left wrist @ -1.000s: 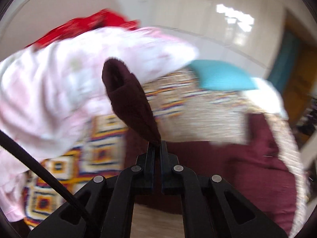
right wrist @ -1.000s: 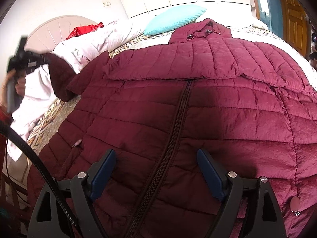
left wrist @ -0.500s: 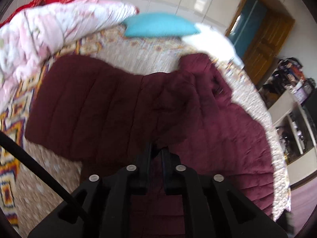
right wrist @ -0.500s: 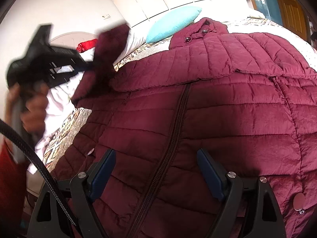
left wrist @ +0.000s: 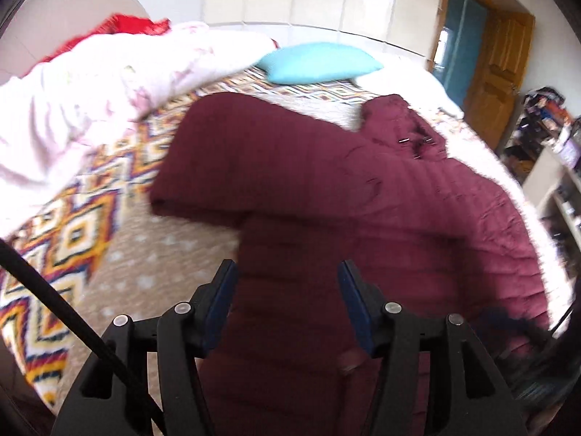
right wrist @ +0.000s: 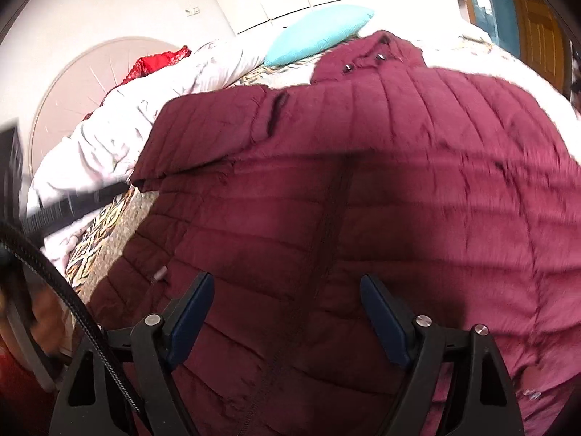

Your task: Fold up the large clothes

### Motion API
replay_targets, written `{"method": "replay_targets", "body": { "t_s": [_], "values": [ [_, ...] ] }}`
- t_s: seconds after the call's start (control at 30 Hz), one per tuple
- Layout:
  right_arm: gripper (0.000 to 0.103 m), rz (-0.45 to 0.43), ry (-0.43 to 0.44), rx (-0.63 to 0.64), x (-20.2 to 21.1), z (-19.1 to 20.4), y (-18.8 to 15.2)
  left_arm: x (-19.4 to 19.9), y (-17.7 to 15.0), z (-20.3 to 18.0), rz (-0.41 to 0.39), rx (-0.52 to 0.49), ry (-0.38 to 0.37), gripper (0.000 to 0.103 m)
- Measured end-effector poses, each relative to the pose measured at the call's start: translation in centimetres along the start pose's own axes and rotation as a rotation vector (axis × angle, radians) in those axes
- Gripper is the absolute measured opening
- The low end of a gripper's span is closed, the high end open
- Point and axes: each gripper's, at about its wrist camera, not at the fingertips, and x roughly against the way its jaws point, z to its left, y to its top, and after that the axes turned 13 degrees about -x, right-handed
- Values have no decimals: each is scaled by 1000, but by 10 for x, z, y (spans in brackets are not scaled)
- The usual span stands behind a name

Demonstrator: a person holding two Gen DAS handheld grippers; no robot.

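Between the blue pads of your left gripper [left wrist: 287, 285] lies a band of dark red quilted cloth, the end of the sleeve [left wrist: 276, 167], and the pads stand clear of it on both sides; the jaws have just been opening, and nothing is clamped. From there the sleeve runs up and away, folded across the chest of the jacket [left wrist: 417, 218], with its folded edge lying on the patterned bedspread [left wrist: 83, 225] (that part of the left view is blurred). Your right gripper [right wrist: 287, 303] hangs over the lower front of the same jacket [right wrist: 399, 200], its jaws wide apart with the zipper [right wrist: 326, 225] running up between them; the pads touch nothing that I can make out. You can see in that view the sleeve [right wrist: 218, 138] laid flat over the upper front, its cuff end toward the left. The jacket lies spread, front up, over most of the bed, its collar with dark buttons [right wrist: 377, 56] at the far end. Beyond the collar sits a turquoise pillow [right wrist: 319, 32], and to its left a heap of pale pink bedding [left wrist: 90, 98] with something red [left wrist: 127, 25] behind it against the rounded headboard [right wrist: 76, 83]. At the left edge of the right view you can see a black cable [right wrist: 69, 305] and part of your hand [right wrist: 40, 323], too blurred to say more.
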Motion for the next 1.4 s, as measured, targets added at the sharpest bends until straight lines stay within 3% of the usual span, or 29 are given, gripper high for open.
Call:
{"method": "replay_targets", "body": {
  "t_s": [0.07, 0.13, 0.23, 0.3, 0.37, 0.47, 0.53, 0.6, 0.67, 0.77, 0.93, 1.1, 1.23, 1.4],
  "values": [
    [85, -11, 6, 3, 2, 10, 16, -3, -12, -1, 0, -35, 75, 57],
    [85, -21, 9, -14, -5, 21, 41, -8, -24, 1, 19, -44, 98, 57],
    [84, -32, -13, -29, -29, 34, 77, -15, -39, 10, 47, 4, 47, 57],
    [76, -30, -33, -34, -52, 41, 97, -23, -46, 18, 63, 40, 19, 57],
    [70, 4, -20, -70, -76, 45, 113, -33, -53, 29, 71, 100, -27, 57],
    [70, 97, -10, -114, -116, 54, 123, -41, -61, 44, 75, 199, -103, 59],
    [58, 125, -63, -105, -137, 62, 121, -42, -63, 46, 71, 217, -116, 59],
    [24, 121, -66, -82, -139, 70, 121, -42, -64, 46, 65, 217, -115, 60],
    [24, 134, -20, -95, -133, 72, 122, -43, -65, 45, 63, 212, -114, 61],
    [23, 69, -48, -35, -107, 78, 126, -44, -65, 43, 64, 213, -115, 61],
    [23, -2, -42, -53, -50, 53, 140, -33, -56, 45, 88, 203, -127, 61],
    [23, -65, -218, -72, -8, -10, 152, -9, -23, 43, 25, 134, -75, 61],
    [23, -100, -321, -170, 14, -70, 157, -19, 10, 45, 42, 129, -52, 61],
    [23, -81, -329, -234, 17, -106, 157, -52, 44, 31, 68, 86, -30, 61]
  ]
}}
